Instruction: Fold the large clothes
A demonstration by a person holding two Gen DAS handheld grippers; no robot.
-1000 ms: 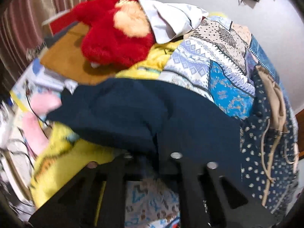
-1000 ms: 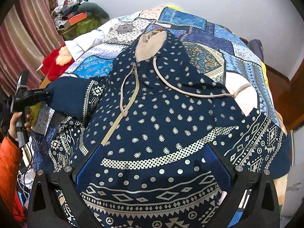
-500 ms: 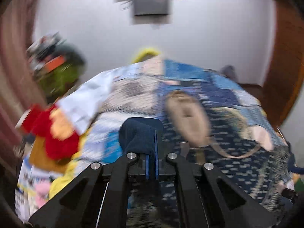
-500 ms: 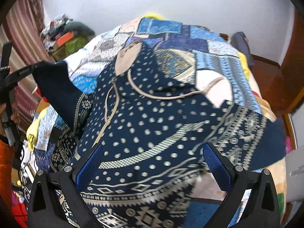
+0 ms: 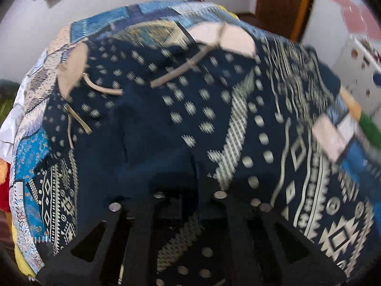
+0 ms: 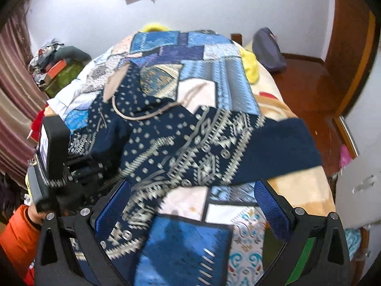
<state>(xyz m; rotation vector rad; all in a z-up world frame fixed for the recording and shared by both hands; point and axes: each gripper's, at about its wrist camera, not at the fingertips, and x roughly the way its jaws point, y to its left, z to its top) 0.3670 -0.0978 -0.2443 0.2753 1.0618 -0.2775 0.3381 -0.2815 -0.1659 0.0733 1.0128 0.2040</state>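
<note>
We could not see the left tool's [image 5: 188, 190] fingertips: dark cloth of the hoodie [image 5: 190, 109] covered them, and that view was smeared by motion. Its jaws were almost closed and just opening, with a plain navy fold between them; whether the pads still pressed it we could not tell. From the right view the left tool [image 6: 78, 169] sat at the hoodie's left edge, held by a hand [image 6: 42, 205] in an orange sleeve [image 6: 16, 236], partly cut off by the frame.

The right tool [image 6: 193, 207] stood wide apart, gripping nothing, its blue pads [image 6: 269, 205] over the near hem.

The hoodie lay spread on the bed [image 6: 304, 190], hood [image 6: 116, 83] far, a sleeve [image 6: 281, 143] reaching right. A patchwork quilt [image 6: 214, 81] covered the bed. Beyond were a white wall [image 6: 214, 4], striped curtains [image 6: 14, 90] at left, a clutter pile [image 6: 57, 64], and a wooden floor [image 6: 307, 83] at right.
</note>
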